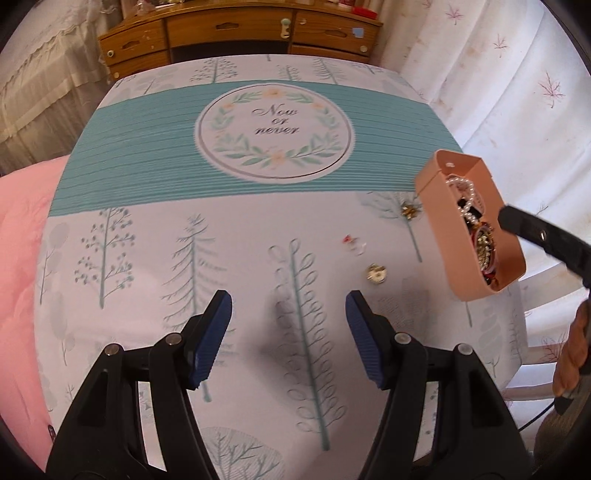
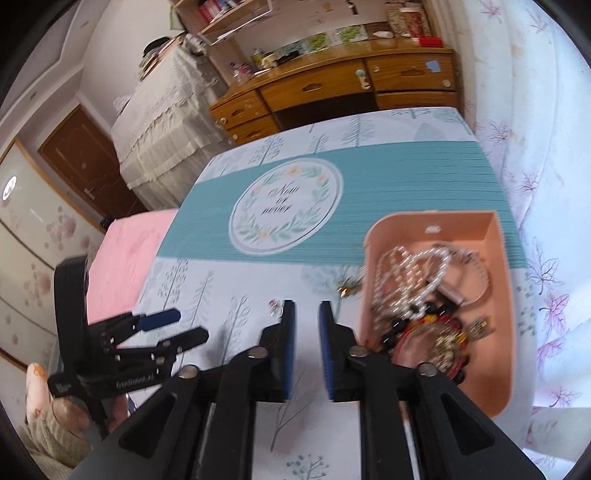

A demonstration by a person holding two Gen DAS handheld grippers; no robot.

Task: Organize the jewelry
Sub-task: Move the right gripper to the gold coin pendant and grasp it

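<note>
Left tool (image 1: 288, 306) held wide over printed tablecloth (image 1: 155, 236), nothing between blue pads (image 1: 212, 338), pointing down at near part of tabletop; seen also from right wrist view at left edge, gripped by a hand (image 2: 40, 391)

Right tool (image 2: 307, 314) narrowly parted, small gap between pads, nothing held, no contact with cloth discernible

Pink jewelry tray (image 2: 502, 295) at right edge of tabletop, roughly mid-depth, partly over teal band (image 2: 406, 173); in left wrist view tray (image 1: 432, 206) looks tilted, right tool finger (image 1: 532, 229) just beside its right rim, contact unclear

Inside tray: pearl necklace (image 2: 413, 273), black beads (image 2: 395, 325), red and gold bangle (image 2: 443, 343), small silver tube (image 2: 452, 293), all heaped together

Loose on cloth left of tray: gold star brooch (image 1: 411, 211) nearest tray, tiny red and clear earring (image 1: 352, 243), round gold and silver piece (image 1: 376, 274) closest to near edge; all apart from each other

Round "Now or never" emblem (image 1: 275, 133) at centre of teal band

Wooden dresser (image 1: 240, 33) beyond far edge, pink bedding (image 1: 22, 240) off left edge

Motion blur throughout
</note>
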